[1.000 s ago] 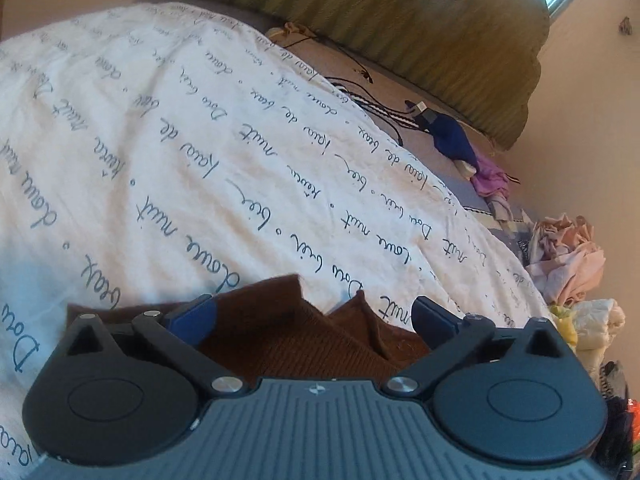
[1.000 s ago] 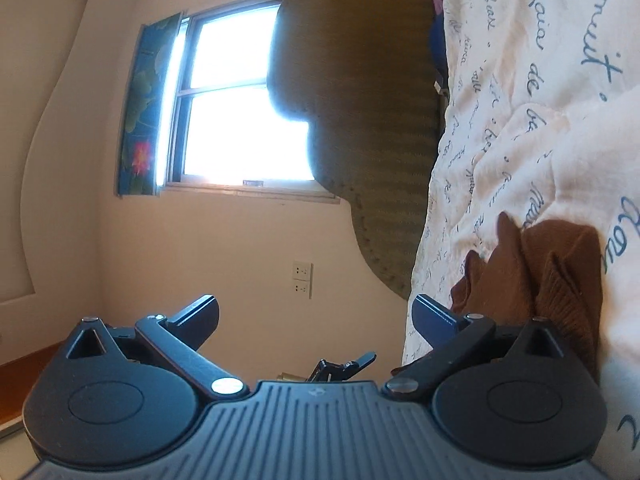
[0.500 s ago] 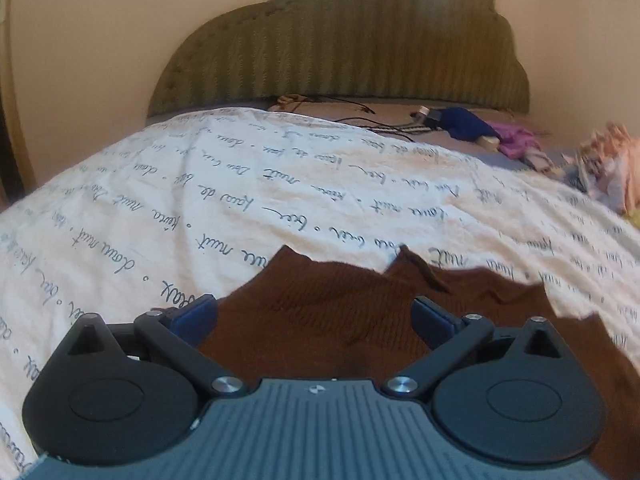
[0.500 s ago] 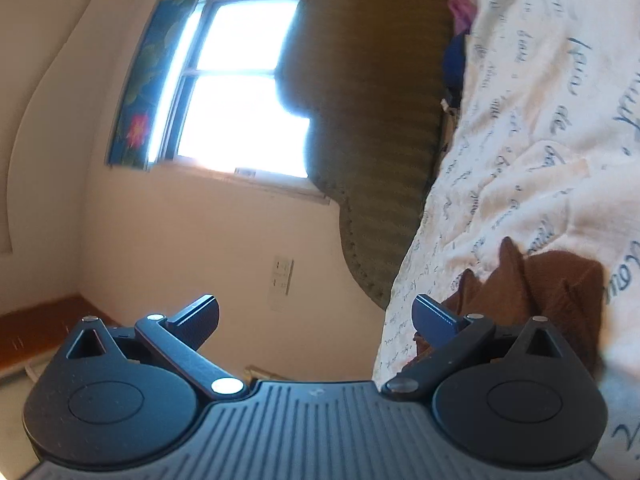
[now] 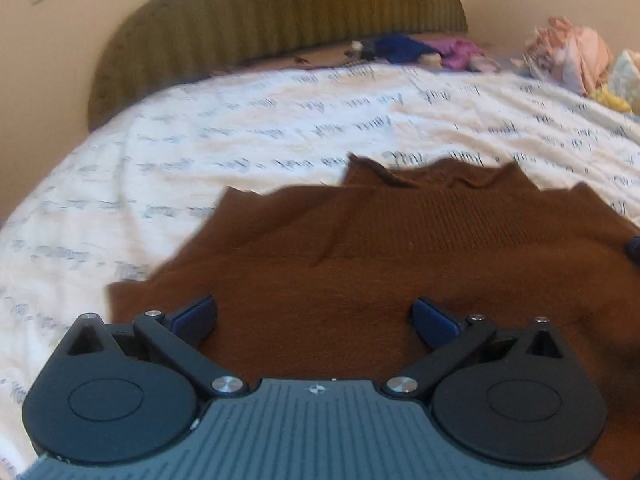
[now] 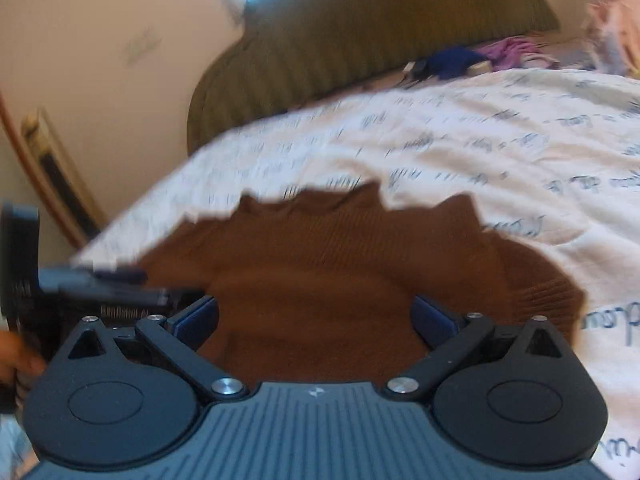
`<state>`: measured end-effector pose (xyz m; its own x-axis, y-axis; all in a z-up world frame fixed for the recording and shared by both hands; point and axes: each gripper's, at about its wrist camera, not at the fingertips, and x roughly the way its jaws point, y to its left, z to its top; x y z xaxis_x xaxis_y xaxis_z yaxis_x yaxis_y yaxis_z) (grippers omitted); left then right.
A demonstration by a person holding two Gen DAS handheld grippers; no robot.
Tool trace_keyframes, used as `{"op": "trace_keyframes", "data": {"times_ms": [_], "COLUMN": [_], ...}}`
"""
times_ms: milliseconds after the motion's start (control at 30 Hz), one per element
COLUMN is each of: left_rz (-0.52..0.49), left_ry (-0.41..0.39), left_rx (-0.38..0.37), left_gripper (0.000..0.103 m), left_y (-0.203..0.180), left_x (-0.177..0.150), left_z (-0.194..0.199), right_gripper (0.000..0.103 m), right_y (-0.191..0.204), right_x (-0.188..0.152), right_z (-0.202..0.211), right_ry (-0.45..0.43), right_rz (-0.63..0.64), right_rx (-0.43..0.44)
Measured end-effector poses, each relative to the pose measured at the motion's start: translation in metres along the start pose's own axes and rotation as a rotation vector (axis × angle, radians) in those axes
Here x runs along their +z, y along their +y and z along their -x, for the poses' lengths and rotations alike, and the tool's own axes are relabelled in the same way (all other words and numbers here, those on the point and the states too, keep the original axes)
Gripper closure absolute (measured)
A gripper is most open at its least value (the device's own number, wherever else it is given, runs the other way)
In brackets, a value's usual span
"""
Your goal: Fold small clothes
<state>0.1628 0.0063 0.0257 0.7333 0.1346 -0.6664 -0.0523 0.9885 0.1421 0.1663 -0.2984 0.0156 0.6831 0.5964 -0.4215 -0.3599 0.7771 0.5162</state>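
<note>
Lying spread on bed (image 5: 280,128): brown knit (image 5: 380,264), soft, light, limp, likely to sag. Left gripper (image 5: 314,318) and right gripper (image 6: 316,316) fingers apart, empty. Best taken at 12 o'clock ribbed edge.

A brown knit garment (image 5: 380,264) lies spread and mostly flat on the white script-printed bedspread (image 5: 248,136), filling the 6 o'clock half of both wrist views. Its ribbed band runs toward 12 o'clock, where the far edge is jagged and rumpled.
</note>
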Motion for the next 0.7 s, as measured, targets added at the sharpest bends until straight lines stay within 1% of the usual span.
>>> {"op": "trace_keyframes", "data": {"times_ms": [33,133,167,233,300,333,367,400,433,500,533,567,600,633,700], "left_rz": [0.028,0.133,0.181,0.293,0.413,0.453,0.470,0.476,0.486,0.559,0.608,0.653,0.682,0.709,0.775], "left_ry": [-0.028,-0.069,-0.080,-0.083,-0.092,-0.093,-0.087,-0.074,-0.059,-0.017,0.002,0.008,-0.001,0.002,0.025], "left_rx": [-0.010,-0.047,-0.062,-0.093,-0.143,-0.169,-0.179,-0.185,-0.191,-0.240,-0.278,-0.321,-0.361,-0.408,-0.549], "left_gripper": [0.001,0.000,0.000,0.001,0.001,0.001,0.001,0.001,0.001,0.001,0.001,0.001,0.001,0.001,0.001], "left_y": [0.009,0.047,0.064,0.095,0.124,0.135,0.141,0.145,0.149,0.162,0.167,0.173,0.176,0.179,0.183], "left_x": [-0.004,-0.018,-0.026,-0.041,-0.057,-0.064,-0.068,-0.072,-0.076,-0.086,-0.092,-0.099,-0.104,-0.108,-0.117], "left_z": [0.013,0.047,0.058,0.073,0.083,0.085,0.085,0.083,0.081,0.073,0.071,0.072,0.076,0.078,0.079], "right_gripper": [0.000,0.000,0.000,0.000,0.000,0.000,0.000,0.000,0.000,0.000,0.000,0.000,0.000,0.000,0.000], "right_y": [-0.012,-0.050,-0.059,-0.067,-0.062,-0.056,-0.047,-0.036,-0.022,-0.004,0.003,0.006,0.009,0.010,0.012], "right_x": [0.007,0.018,0.017,0.013,0.008,0.005,0.001,-0.003,-0.010,-0.025,-0.034,-0.040,-0.050,-0.058,-0.069], "right_z": [0.013,0.052,0.063,0.083,0.096,0.101,0.103,0.104,0.100,0.094,0.090,0.088,0.088,0.090,0.099], "right_ry": [-0.043,-0.135,-0.153,-0.184,-0.181,-0.160,-0.130,-0.089,-0.032,0.061,0.105,0.131,0.164,0.174,0.160], "right_rz": [-0.083,-0.316,-0.373,-0.428,-0.426,-0.409,-0.373,-0.325,-0.263,-0.169,-0.134,-0.118,-0.111,-0.129,-0.181], "right_rx": [0.019,0.075,0.098,0.135,0.149,0.143,0.118,0.079,0.023,-0.070,-0.106,-0.123,-0.133,-0.127,-0.098]}}
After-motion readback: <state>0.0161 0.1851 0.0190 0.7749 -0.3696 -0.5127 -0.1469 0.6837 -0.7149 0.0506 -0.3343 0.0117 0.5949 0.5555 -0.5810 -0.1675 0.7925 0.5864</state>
